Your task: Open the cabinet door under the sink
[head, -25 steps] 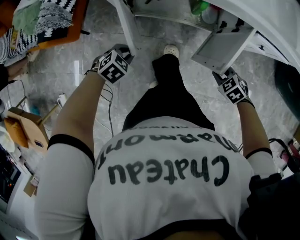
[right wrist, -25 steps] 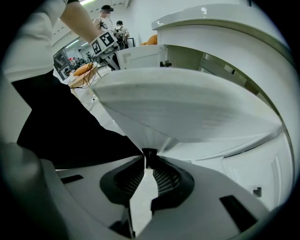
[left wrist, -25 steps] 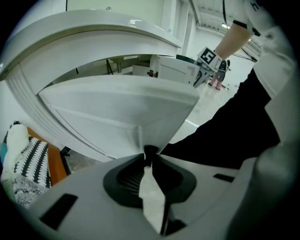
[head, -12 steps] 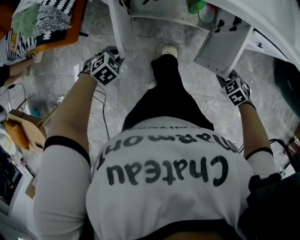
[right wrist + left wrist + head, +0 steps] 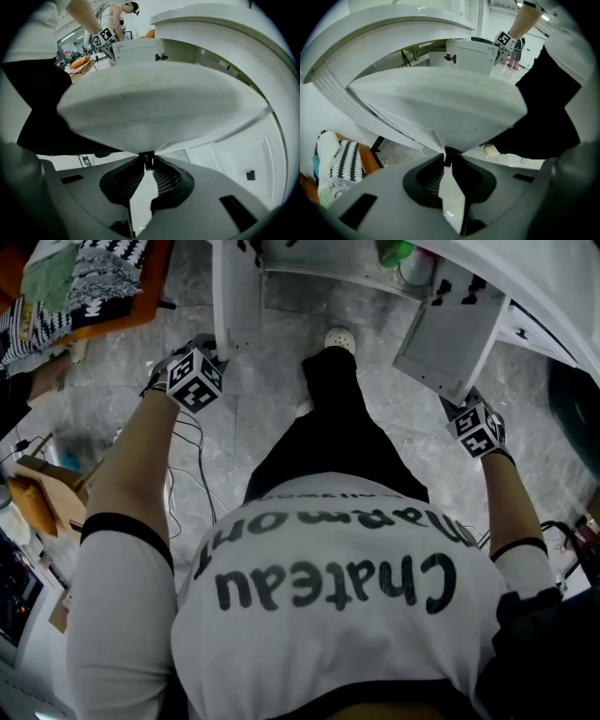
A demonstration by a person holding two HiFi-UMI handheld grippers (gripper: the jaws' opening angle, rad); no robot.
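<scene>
**Already open: two under-sink doors, a claw on each**

The head view looks steeply down past a white printed shirt and black trousers. Two white cabinet doors stand swung out toward the person, below the white sink top (image 5: 553, 287). The left door (image 5: 234, 292) is at top left. The right door (image 5: 455, 329) is at top right, its inner face showing, with dark hinges along its far edge.

The left claw (image 5: 212, 345) is at the left door's free edge, marker cube facing up, pointing mostly down. The right claw (image 5: 457, 401) is at the near edge of the right door, also pointing down.

In the left gripper view the jaws are nearly together, pinching the thin edge of the left door (image 5: 440, 103). The panel fills the frame above the left claw (image 5: 447, 158). The right gripper view shows the same: the right claw (image 5: 147, 162) pinches the edge of the right door (image 5: 164, 103).

A white shoe (image 5: 339, 338) stands on the grey marbled floor (image 5: 272, 399) between the two doors. Cables (image 5: 192, 442) lie on the floor by the left arm. A black-and-white patterned cloth (image 5: 112, 273) is at top left. A green item (image 5: 396, 251) sits inside the cabinet, but I can't tell what it is.
</scene>
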